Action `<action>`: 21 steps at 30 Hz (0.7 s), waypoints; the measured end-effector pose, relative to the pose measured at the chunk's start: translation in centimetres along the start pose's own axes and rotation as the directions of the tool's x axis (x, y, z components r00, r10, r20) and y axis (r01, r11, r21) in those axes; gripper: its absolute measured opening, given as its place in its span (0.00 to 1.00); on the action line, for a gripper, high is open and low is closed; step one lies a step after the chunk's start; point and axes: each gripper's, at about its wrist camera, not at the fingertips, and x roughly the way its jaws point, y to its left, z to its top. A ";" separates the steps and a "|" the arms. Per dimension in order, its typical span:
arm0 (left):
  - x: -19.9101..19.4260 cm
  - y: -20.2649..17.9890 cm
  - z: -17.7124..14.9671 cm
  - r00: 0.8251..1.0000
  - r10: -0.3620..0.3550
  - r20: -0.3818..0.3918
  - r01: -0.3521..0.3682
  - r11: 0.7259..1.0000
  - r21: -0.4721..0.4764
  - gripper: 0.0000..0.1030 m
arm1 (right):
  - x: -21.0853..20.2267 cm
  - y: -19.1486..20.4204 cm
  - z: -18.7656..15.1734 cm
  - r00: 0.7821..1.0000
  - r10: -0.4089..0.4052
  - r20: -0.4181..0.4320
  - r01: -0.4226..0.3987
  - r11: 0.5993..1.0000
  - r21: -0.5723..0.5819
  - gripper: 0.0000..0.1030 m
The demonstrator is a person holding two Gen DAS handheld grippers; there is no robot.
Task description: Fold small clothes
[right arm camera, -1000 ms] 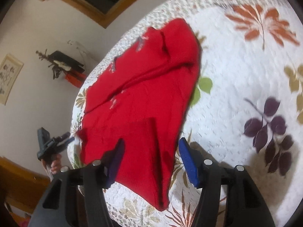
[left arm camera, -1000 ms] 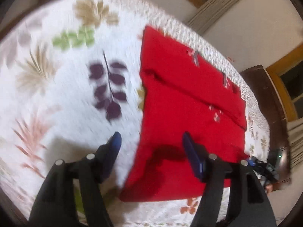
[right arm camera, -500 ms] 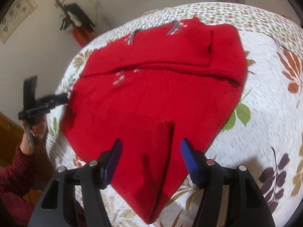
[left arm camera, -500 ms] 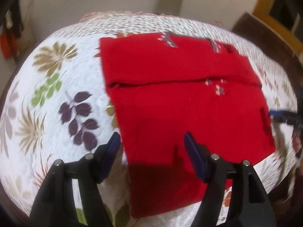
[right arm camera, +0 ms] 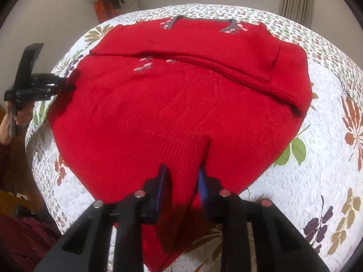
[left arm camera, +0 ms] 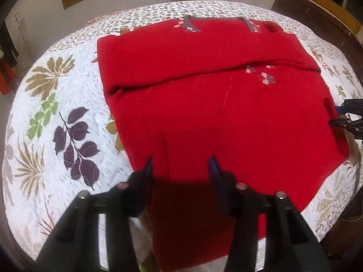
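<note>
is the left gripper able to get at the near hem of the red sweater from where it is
Probably yes: the left gripper is open right over the ribbed near hem of the red sweater, with nothing between them on the quilt.

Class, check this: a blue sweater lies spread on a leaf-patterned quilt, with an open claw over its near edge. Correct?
Not quite: the sweater is red, not blue, as the left wrist view shows. The rest holds: it lies on the leaf-patterned quilt, with the open left claw over its near edge.
</note>
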 end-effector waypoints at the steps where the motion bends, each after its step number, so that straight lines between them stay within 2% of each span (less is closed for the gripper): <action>1: 0.0 0.1 -0.1 1.000 0.002 0.000 -0.002 1.000 -0.005 0.33 | -0.1 -0.1 0.0 1.000 0.003 0.003 -0.003 1.000 0.002 0.26; 3: -0.2 0.7 -0.2 1.000 -0.003 0.004 0.003 1.000 -0.018 0.25 | -0.5 -0.1 -0.3 1.000 0.011 0.014 -0.011 1.000 -0.001 0.28; 6: -0.3 1.2 -0.5 1.000 -0.015 0.003 0.015 1.000 -0.027 0.28 | -0.6 0.1 -0.5 0.999 0.035 0.012 -0.035 0.999 -0.002 0.36; 8: -0.1 1.4 -0.4 1.000 -0.012 -0.003 0.012 1.000 -0.029 0.31 | -0.1 0.6 -0.5 0.999 0.034 0.000 -0.034 0.999 -0.017 0.37; 11: 0.3 1.2 -0.1 1.000 -0.003 -0.004 0.003 0.999 -0.034 0.34 | 0.3 1.1 -0.4 1.000 0.013 -0.008 -0.014 0.999 -0.036 0.25; 12: 0.3 1.0 0.1 1.000 0.002 -0.003 -0.002 0.999 -0.032 0.34 | 0.2 1.1 -0.4 1.000 0.021 -0.005 -0.021 0.999 -0.034 0.17; 14: 0.3 0.6 0.3 1.000 0.013 -0.004 -0.014 1.000 -0.025 0.32 | -0.4 0.9 -0.4 0.999 0.047 0.008 -0.047 0.999 -0.018 0.10; 15: 0.2 0.5 0.3 1.000 0.014 -0.005 -0.014 1.000 -0.026 0.25 | -0.8 0.8 -0.4 0.998 0.062 0.021 -0.062 0.998 -0.011 0.06; 18: -0.4 0.8 0.3 1.000 0.015 0.007 -0.015 0.999 -0.047 0.10 | -2.1 0.6 -0.6 0.993 0.102 0.061 -0.102 0.995 0.001 0.05; 21: -1.3 1.3 0.0 1.000 -0.013 0.029 0.015 0.997 -0.082 0.04 | -3.0 0.6 -0.7 0.989 0.123 0.085 -0.124 0.992 0.008 0.05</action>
